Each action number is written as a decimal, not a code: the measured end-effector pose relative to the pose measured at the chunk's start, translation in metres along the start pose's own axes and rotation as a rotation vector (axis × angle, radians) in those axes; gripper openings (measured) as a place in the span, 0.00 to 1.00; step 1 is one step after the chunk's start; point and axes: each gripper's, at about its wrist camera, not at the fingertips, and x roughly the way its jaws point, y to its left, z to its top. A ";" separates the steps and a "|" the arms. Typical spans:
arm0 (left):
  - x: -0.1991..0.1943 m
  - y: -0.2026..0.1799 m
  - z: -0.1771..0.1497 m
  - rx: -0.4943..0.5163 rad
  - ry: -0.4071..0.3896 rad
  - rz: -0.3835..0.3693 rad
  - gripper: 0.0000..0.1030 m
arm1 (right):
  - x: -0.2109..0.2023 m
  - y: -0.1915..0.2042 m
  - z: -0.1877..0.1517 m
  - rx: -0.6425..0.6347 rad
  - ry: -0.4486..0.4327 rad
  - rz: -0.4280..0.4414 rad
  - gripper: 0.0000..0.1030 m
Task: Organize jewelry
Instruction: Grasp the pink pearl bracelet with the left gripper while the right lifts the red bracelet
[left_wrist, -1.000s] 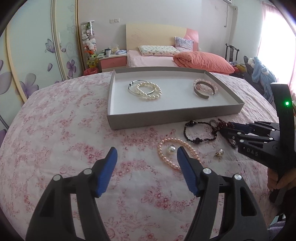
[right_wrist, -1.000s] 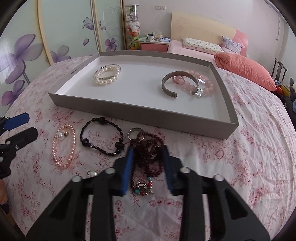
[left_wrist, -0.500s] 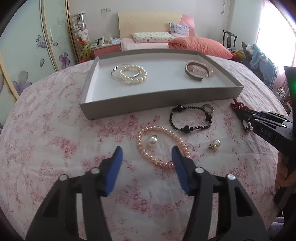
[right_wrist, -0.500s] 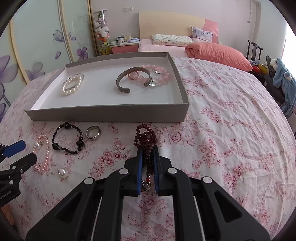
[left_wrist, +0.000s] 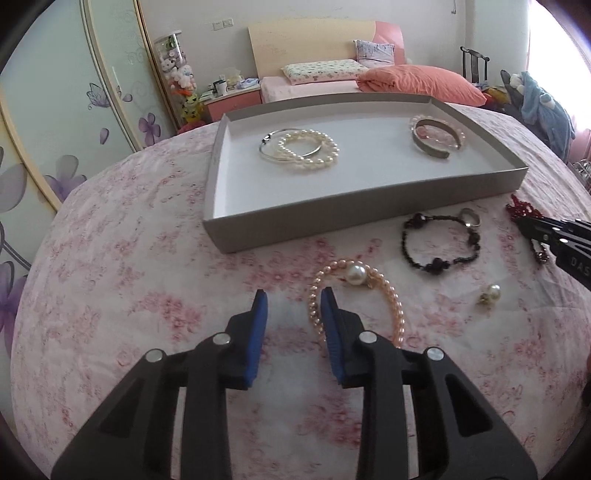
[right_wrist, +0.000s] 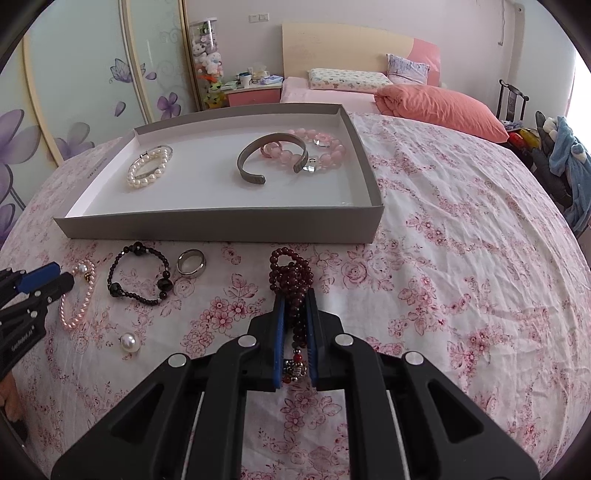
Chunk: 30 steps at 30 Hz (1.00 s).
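My right gripper (right_wrist: 294, 297) is shut on a dark red bead bracelet (right_wrist: 290, 273), which trails onto the floral cloth. My left gripper (left_wrist: 291, 301) is open, its right finger at the near left rim of a pink pearl bracelet (left_wrist: 393, 302) that lies flat on the cloth. A black bead bracelet (left_wrist: 439, 242), a silver ring (right_wrist: 191, 263) and a loose pearl earring (left_wrist: 491, 293) lie nearby. The grey tray (right_wrist: 221, 223) behind holds a white pearl bracelet (right_wrist: 147, 171), a metal cuff (right_wrist: 258, 157) and a pink bead bracelet (right_wrist: 325, 151).
The table is round and covered in a pink floral cloth (right_wrist: 461, 258). A second pearl earring (left_wrist: 356, 274) lies on the pink pearl bracelet. A bed (right_wrist: 369, 92) and sliding wardrobe doors (right_wrist: 74, 92) stand beyond the table.
My right gripper closed on the dark red bracelet and dragged it right. My left gripper moved down toward the pink pearl bracelet and narrowed its jaws.
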 end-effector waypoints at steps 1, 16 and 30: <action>0.000 0.002 0.001 -0.006 0.005 -0.004 0.30 | 0.000 0.000 0.000 0.000 0.000 0.000 0.11; -0.001 -0.009 -0.005 0.045 -0.016 -0.032 0.08 | 0.000 0.002 -0.001 -0.001 0.000 0.005 0.11; -0.007 0.002 0.003 -0.035 -0.047 -0.123 0.06 | -0.003 0.001 -0.001 0.014 -0.014 0.031 0.09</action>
